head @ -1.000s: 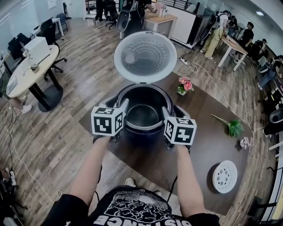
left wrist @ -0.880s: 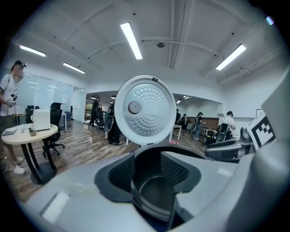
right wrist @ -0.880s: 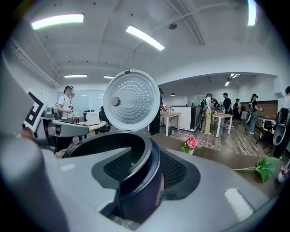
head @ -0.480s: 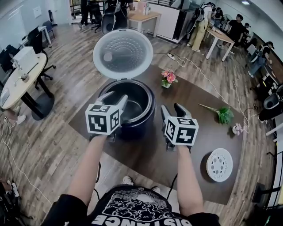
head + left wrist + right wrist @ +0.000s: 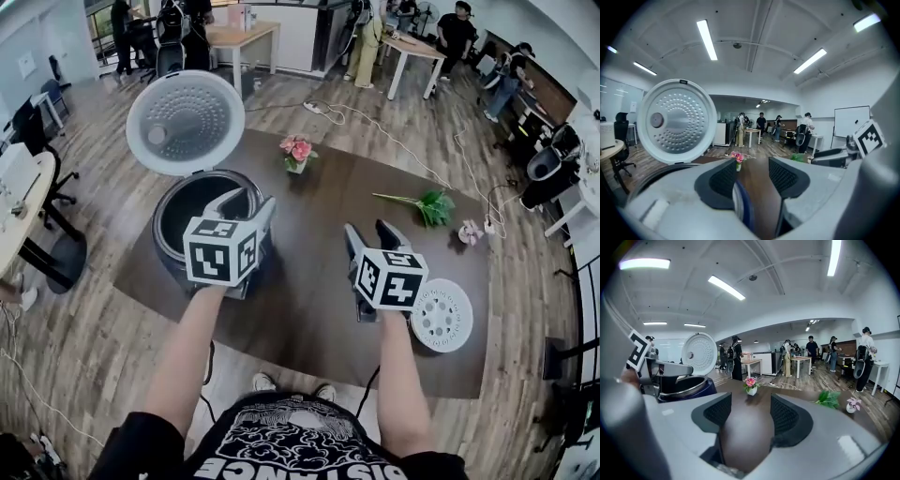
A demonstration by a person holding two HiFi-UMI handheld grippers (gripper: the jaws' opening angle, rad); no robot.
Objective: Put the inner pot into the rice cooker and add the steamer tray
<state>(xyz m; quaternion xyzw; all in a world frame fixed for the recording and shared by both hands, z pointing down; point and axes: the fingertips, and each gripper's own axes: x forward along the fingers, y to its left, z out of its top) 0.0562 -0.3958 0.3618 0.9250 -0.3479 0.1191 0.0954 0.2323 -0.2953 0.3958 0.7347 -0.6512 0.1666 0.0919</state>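
Observation:
The dark rice cooker (image 5: 178, 246) stands at the table's left with its round lid (image 5: 186, 122) swung up. The inner pot (image 5: 192, 204) sits inside it, partly hidden by my left gripper (image 5: 246, 204). That gripper hovers at the cooker's right rim, and its jaws have just been opening, with nothing between them (image 5: 752, 176). My right gripper (image 5: 368, 232) is over the table's middle, its jaws also just opening and empty (image 5: 751, 414). The white perforated steamer tray (image 5: 441, 315) lies flat on the table just right of the right gripper.
On the brown table (image 5: 309, 281) are a pink flower pot (image 5: 296, 154), a green sprig (image 5: 429, 206) and a small flower (image 5: 468, 232). A cable (image 5: 394, 141) crosses the wood floor behind. People and desks stand far back, and a round white table (image 5: 19, 211) is at the left.
Both grippers have drawn back from the cooker's rim and shifted right, leaving the inner pot in the cooker. Their jaws stand wider. The steamer tray now lies close to the right gripper.

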